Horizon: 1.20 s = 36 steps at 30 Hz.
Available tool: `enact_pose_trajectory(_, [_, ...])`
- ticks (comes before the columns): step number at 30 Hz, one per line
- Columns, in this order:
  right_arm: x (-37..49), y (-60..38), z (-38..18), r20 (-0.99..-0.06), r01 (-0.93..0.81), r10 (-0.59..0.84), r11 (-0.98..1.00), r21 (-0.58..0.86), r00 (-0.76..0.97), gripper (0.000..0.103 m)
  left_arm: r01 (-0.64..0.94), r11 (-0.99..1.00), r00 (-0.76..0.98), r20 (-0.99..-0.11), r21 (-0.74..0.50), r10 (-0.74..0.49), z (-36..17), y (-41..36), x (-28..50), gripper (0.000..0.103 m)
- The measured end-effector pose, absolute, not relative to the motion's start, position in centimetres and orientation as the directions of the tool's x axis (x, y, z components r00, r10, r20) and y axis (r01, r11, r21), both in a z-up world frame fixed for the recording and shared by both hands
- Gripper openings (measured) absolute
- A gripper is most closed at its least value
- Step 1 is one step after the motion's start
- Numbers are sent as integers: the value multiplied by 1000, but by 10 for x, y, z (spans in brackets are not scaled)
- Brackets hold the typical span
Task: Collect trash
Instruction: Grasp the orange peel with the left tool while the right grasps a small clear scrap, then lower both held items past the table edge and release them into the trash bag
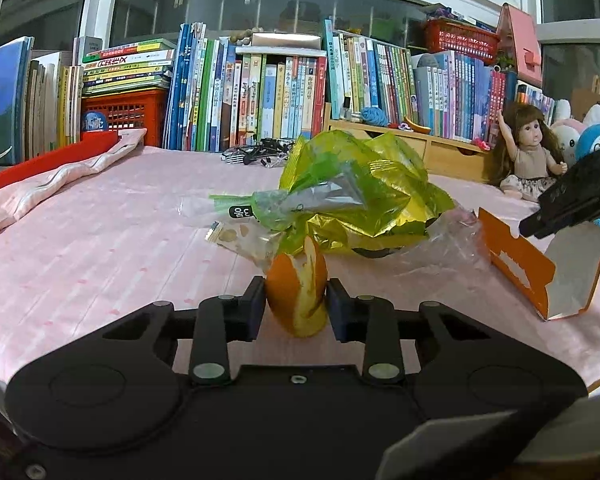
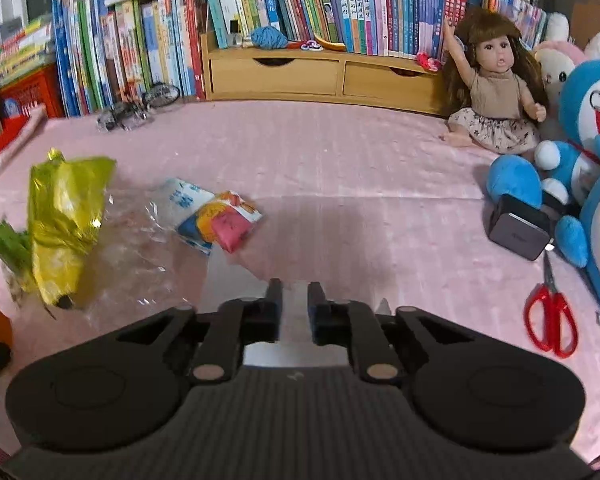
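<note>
Fingers of left gripper [image 1: 296, 304] clamp orange peel [image 1: 298, 292]; right gripper [image 2: 293, 304] pinches orange carton [image 1: 540, 268]; one yellow-green foil bag [image 1: 364, 196] frame centre; one red scissors [image 2: 552, 316] lower right.

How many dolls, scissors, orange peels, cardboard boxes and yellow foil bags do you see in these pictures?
doll: 1
scissors: 1
orange peel: 1
cardboard box: 1
yellow foil bag: 1
total: 5

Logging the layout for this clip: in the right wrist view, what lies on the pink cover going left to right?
Yellow-green foil bag → clear plastic wrap → colourful packet → right gripper shut on a white card → dark cube → red scissors.
</note>
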State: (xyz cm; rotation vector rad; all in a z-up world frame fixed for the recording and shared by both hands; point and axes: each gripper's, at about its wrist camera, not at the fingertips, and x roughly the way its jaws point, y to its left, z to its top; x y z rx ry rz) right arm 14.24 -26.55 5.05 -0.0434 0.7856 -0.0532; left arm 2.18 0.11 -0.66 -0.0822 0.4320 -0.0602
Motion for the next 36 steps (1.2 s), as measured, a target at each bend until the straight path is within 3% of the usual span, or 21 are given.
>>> enact_pose_trajectory(6, [165,-252,36,-742,-10,-130,983,-181,657,53,48,995,902,-423,-93,-83,-6,-2,20,31])
enact_pose_trajectory(9, [177,-251,29,-781,-35,-80,991,-130,620,59,53,994,902,-422,-96,-89,-6,-3,19,31])
enact_pose_trajectory(11, [177,-251,28,-781,-33,-56,995,-97,622,31,59,993,902,-422,-98,-95,-5,-4,18,31])
enact_pose_trajectory(14, [173,-250,31,-766,-9,-61,996,-87,640,20,62,992,902,-420,-108,-102,-2,-2,16,31])
enact_pose_trajectory(17, [165,-256,39,-738,10,-64,997,-78,671,15,66,992,907,-409,-106,-104,1,-1,13,31])
enact_pose_trajectory(24, [127,-266,70,-634,-5,11,1000,12,774,15,85,987,912,-388,-133,-131,13,0,1,31])
enact_pose_trajectory(36, [18,-253,75,-459,-266,337,940,213,822,15,156,949,844,-462,-274,-272,16,9,-47,31])
